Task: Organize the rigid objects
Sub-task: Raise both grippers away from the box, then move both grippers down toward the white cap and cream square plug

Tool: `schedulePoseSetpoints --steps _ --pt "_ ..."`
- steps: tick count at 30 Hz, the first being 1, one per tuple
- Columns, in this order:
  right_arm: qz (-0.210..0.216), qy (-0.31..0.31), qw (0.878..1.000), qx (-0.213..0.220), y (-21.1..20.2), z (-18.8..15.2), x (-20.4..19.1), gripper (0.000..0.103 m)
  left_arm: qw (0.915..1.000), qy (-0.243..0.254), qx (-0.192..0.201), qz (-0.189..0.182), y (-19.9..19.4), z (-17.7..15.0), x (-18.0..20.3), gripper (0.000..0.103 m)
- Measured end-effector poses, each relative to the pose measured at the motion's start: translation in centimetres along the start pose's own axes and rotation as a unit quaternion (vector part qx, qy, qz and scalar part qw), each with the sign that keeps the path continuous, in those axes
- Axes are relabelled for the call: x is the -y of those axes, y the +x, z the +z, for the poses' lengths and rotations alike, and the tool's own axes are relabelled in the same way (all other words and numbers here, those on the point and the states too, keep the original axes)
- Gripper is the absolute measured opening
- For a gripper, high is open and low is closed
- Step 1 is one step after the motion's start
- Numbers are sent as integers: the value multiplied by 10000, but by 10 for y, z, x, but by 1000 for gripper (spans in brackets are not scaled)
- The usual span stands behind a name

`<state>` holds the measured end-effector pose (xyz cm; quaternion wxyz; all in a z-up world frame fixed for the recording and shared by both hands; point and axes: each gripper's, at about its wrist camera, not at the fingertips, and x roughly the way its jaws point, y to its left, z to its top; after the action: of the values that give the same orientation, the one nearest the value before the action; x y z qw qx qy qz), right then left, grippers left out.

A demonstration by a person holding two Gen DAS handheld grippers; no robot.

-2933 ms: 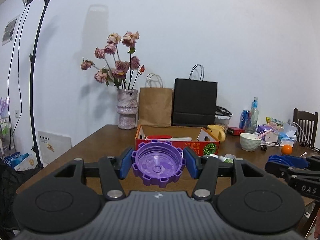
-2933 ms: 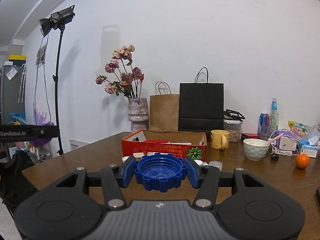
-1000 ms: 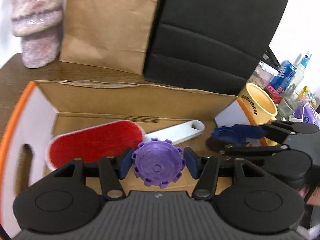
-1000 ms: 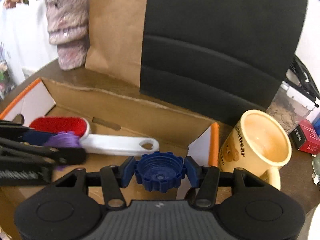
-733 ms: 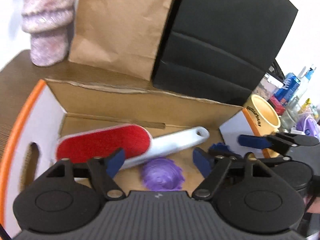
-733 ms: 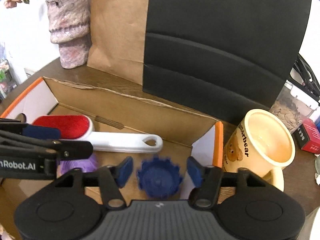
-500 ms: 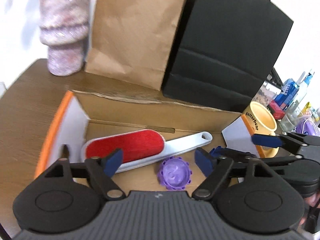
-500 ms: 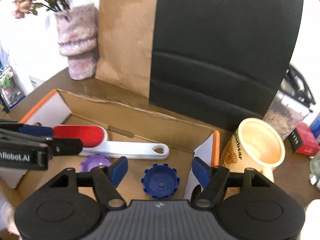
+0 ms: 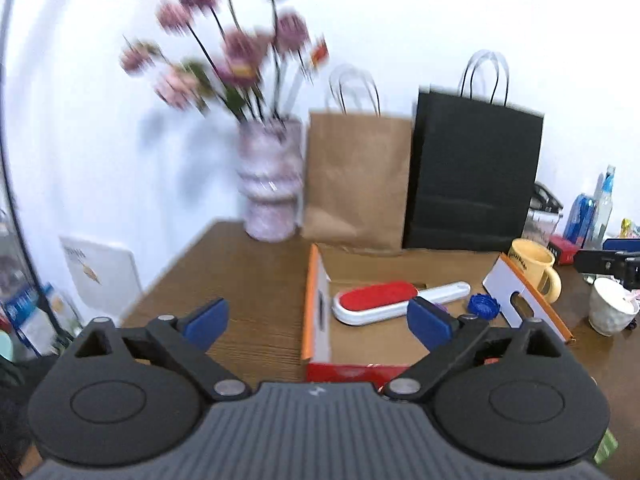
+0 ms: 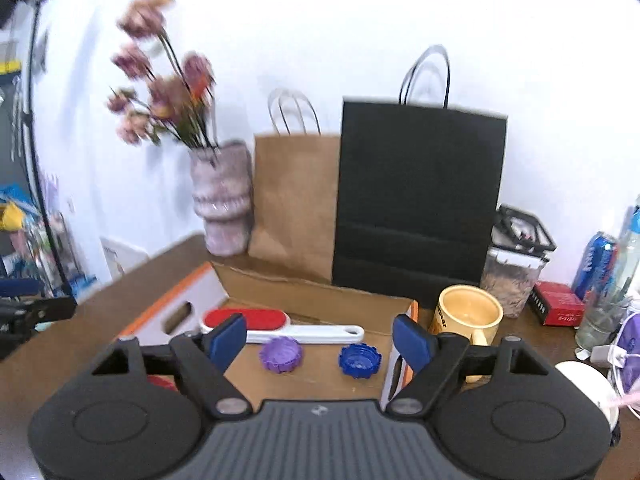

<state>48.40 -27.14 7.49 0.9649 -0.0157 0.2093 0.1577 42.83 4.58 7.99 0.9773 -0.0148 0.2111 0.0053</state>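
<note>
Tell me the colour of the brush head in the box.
Red, on a white handle: the brush shows best in the right wrist view.

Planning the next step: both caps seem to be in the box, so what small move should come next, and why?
Probably pull both grippers back toward the table to look for another loose item. The left gripper and right gripper are open and empty, while the purple cap and blue cap already lie in the cardboard box beside the lint brush.

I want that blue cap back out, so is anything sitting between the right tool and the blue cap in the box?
Nothing visible does. The right tool is open, and the blue cap lies uncovered on the box floor, apart from the purple cap.
</note>
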Motion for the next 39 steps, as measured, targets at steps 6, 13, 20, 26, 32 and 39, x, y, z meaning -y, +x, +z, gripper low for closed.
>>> schedulePoseSetpoints --steps 6,13,20,26,32,39 --pt "60 65 9982 587 -70 -29 -22 87 9964 124 831 63 -94 -29 -6 102" --pt "47 1 9925 1220 -136 -79 -49 92 9878 239 1542 29 -169 -69 -5 103" --pt "-42 -34 9896 1436 -183 -133 -76 93 9833 30 1822 30 -218 -111 -5 103" --pt "-69 147 9903 1380 -222 -178 -93 93 9831 -80 1831 -11 -253 -144 -10 103" --pt "-274 131 9901 1369 -263 -214 -111 93 9835 -113 1776 335 -279 -180 -21 103" --pt "-403 220 9906 1287 -292 -263 -127 102 9851 14 1702 255 -290 -197 -28 103"
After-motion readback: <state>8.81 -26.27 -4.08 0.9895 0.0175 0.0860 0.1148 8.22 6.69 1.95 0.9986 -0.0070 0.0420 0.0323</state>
